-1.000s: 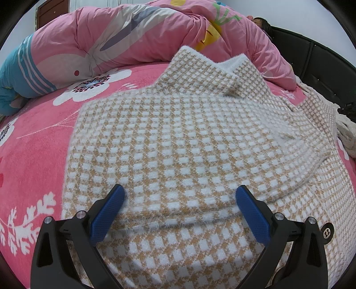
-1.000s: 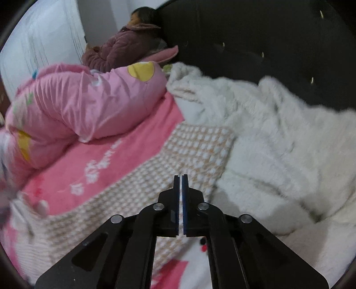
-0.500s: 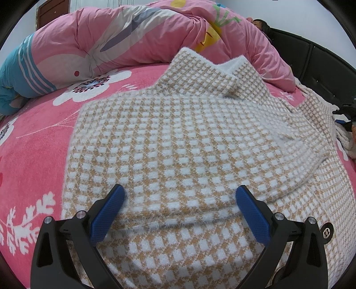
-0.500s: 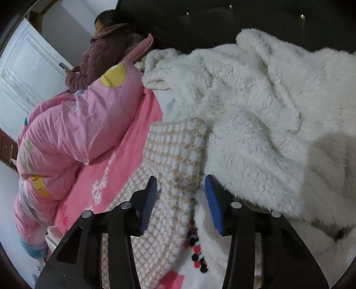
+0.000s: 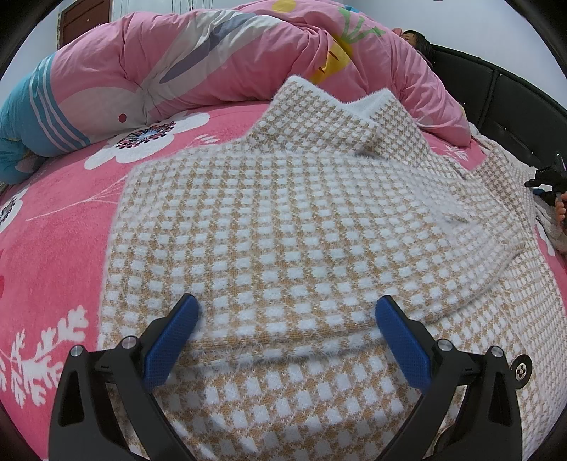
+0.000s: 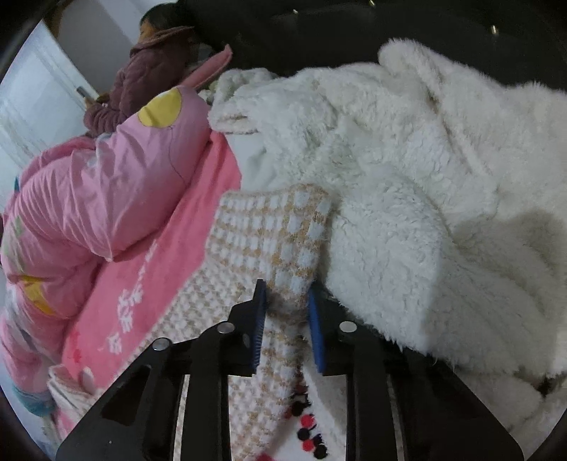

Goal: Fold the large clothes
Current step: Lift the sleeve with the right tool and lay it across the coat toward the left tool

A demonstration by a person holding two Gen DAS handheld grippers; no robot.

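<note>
- Jaws of the right gripper [image 6: 287, 319] stand narrow and have just been closing; a sleeve end of the sweater [image 6: 269, 241] lies between the blue pads, which press on it from both sides.
- Jaws of the left gripper [image 5: 287, 340] stand wide, holding nothing; the folded edge of the sweater [image 5: 283, 227] lies across the gap between the pads, with knit both under and beyond them.
- Sweater: tan-and-white check knit, spread flat on the bed [image 5: 60, 230], one part folded over the body; collar raised at the far end, towards the quilt [image 5: 184, 60].
- Sleeve, in the right wrist view: runs from the jaws up to its cuff, which touches the fleece [image 6: 407, 184] on its right; the pink bed sheet [image 6: 177, 248] lies on its left.
- Fleece: white, heaped against the dark headboard [image 6: 319, 25].
- Person [image 6: 149, 71]: sits at the far end of the bed, behind the quilt [image 6: 99, 177].
</note>
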